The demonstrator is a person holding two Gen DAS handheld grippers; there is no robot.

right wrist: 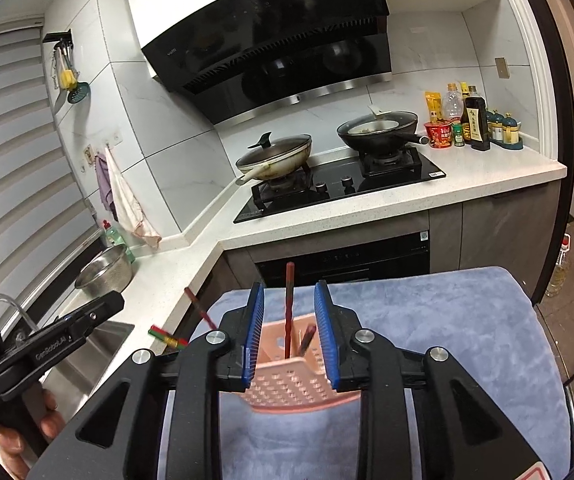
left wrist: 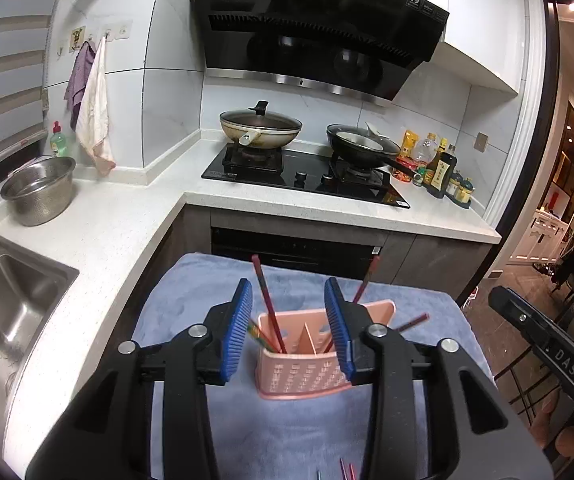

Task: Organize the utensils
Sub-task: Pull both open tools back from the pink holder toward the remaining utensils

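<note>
I see both my left tool (left wrist: 289, 316) and right tool (right wrist: 289, 320) released, jaws apart, hovering over the pink utensil holder (left wrist: 303, 372) with red chopsticks (left wrist: 269, 308) on the blue towel (left wrist: 287, 432).

A: What sits on the stove (left wrist: 307, 174)?
B: A lidded pan (left wrist: 261, 128) on the left burner, a black pan (left wrist: 361, 146) on the right.
A: And along the counter (left wrist: 99, 216)?
B: Bottles (right wrist: 473, 120) at the right end, a steel bowl (left wrist: 39, 190) near the sink (left wrist: 11, 300), towels (left wrist: 93, 108) hanging above.
</note>
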